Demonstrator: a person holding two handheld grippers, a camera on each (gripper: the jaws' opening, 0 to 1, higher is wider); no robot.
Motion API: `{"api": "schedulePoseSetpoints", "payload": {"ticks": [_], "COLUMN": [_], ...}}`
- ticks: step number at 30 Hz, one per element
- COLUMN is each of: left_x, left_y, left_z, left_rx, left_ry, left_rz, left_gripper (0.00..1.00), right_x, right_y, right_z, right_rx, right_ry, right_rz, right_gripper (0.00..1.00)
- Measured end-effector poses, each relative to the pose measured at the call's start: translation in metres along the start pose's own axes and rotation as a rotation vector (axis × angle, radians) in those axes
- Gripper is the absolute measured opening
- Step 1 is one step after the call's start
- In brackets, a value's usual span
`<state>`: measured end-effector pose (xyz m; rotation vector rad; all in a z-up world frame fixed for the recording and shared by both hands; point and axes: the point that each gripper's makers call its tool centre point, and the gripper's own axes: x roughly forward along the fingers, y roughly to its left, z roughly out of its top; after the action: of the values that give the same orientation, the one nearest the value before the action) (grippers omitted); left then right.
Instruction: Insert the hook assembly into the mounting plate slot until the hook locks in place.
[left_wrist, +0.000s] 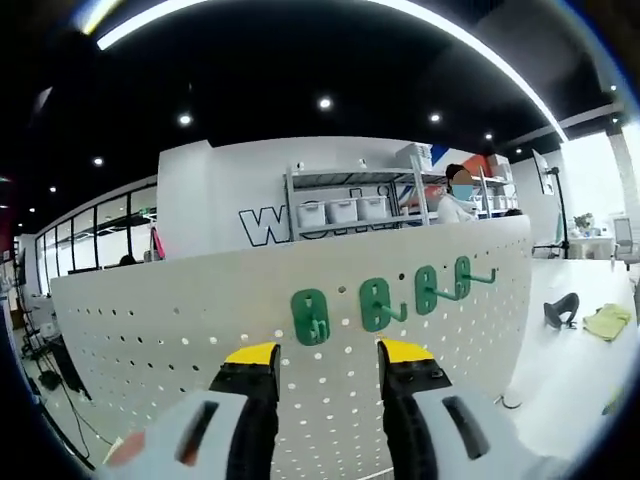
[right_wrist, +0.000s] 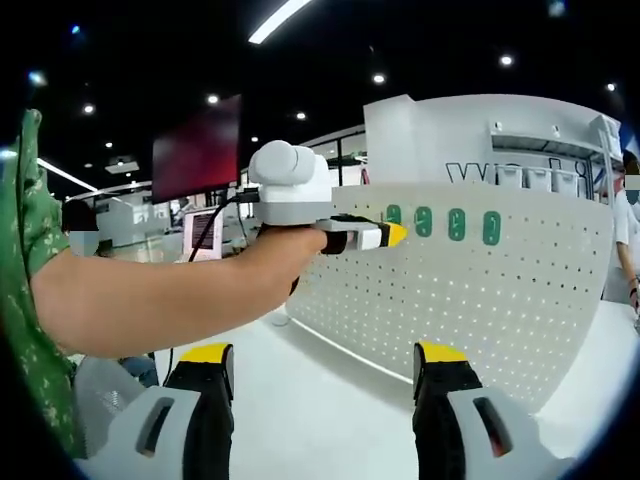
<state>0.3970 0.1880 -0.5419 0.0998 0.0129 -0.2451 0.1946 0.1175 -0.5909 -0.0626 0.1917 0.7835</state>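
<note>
Left gripper view: the left gripper (left_wrist: 330, 358) faces an upright white pegboard (left_wrist: 180, 320), jaws spread with nothing between them.
Jaws: black, blocky, with yellow tips, on a pale grey body.
Pegboard: smooth white sheet, curved by the lens, dotted with even rows of small round holes.
Hooks: four green plastic hooks (left_wrist: 375, 303) sit in a row on the board's upper part; each has a rounded oblong base, and the two on the right show thin prongs sticking out.
Right gripper view: the right gripper (right_wrist: 325, 358) is held well back from the board, jaws wide apart and empty; the left gripper points its yellow tip at the leftmost hook, just beside it.
Person: a bare forearm (right_wrist: 150, 300) and a green patterned sleeve (right_wrist: 25, 250).
Surface: glossy white tabletop (right_wrist: 320, 400) under the board.
Room: dark ceiling with spot and strip lights, metal shelving (left_wrist: 350, 200) with white bins, glass partitions.
</note>
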Motion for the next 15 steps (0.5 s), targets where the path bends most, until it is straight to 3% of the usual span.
{"api": "schedulePoseSetpoints", "payload": {"ticks": [6, 15], "left_x": [-0.003, -0.01], "left_y": [-0.004, -0.003], "left_z": [-0.004, -0.014], "left_rx": [-0.033, -0.039], "left_ry": [0.016, 0.033], "left_rz": [-0.04, -0.06], "left_gripper": [0.4, 0.5], "right_x": [0.001, -0.002], "right_y": [0.002, 0.001], "right_z": [0.001, 0.003], "right_rx": [-0.004, -0.003], "right_ry": [-0.002, -0.011], "right_rz": [0.001, -0.018], "right_gripper": [0.75, 0.75]}}
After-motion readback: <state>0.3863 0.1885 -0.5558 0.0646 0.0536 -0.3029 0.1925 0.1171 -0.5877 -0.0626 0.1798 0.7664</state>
